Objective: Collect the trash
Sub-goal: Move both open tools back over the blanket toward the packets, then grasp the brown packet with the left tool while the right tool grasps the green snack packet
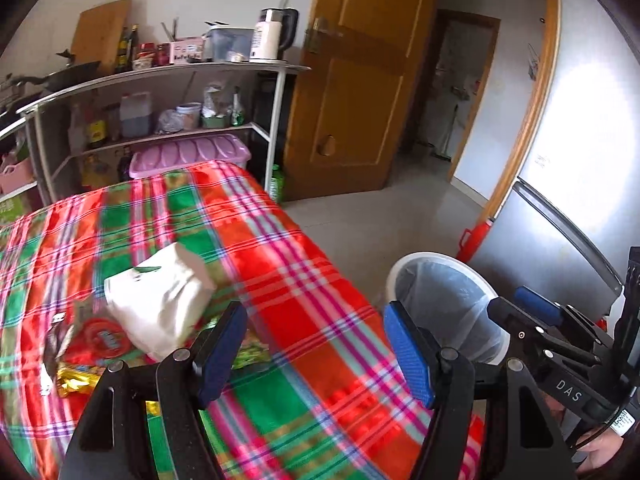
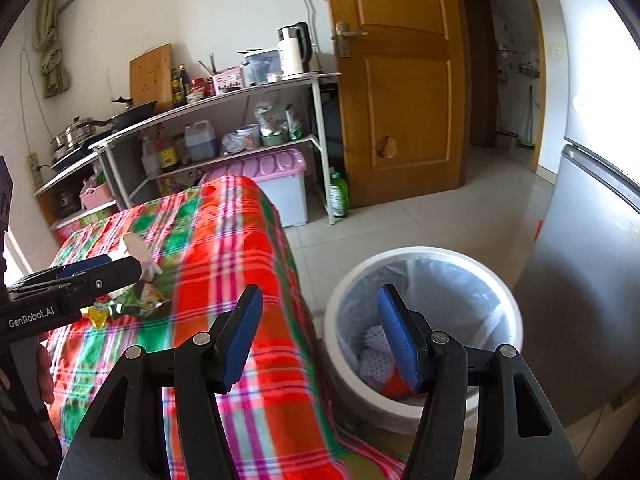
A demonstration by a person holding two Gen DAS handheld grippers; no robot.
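The cloth (image 1: 304,280) is plaid in red, green and pink. Left, a white pack (image 1: 160,300); right, a white bin (image 2: 424,320) with clear liner; far, a lilac box (image 2: 276,172).

Ahead of us and to the left stands a grey metal shelf rack (image 2: 224,120) against a white wall (image 2: 200,8), crowded with bottles, jars and a white kettle (image 2: 294,54); a wooden board (image 2: 151,74) leans on the wall behind it. A lilac-lidded storage box (image 2: 276,184) sits under the rack. Straight ahead we see an open wooden door (image 2: 394,92), with a dim hallway (image 2: 514,92) beyond. Pale floor tiles (image 2: 420,220) catch daylight. A silver fridge (image 2: 592,208) rises to our right.
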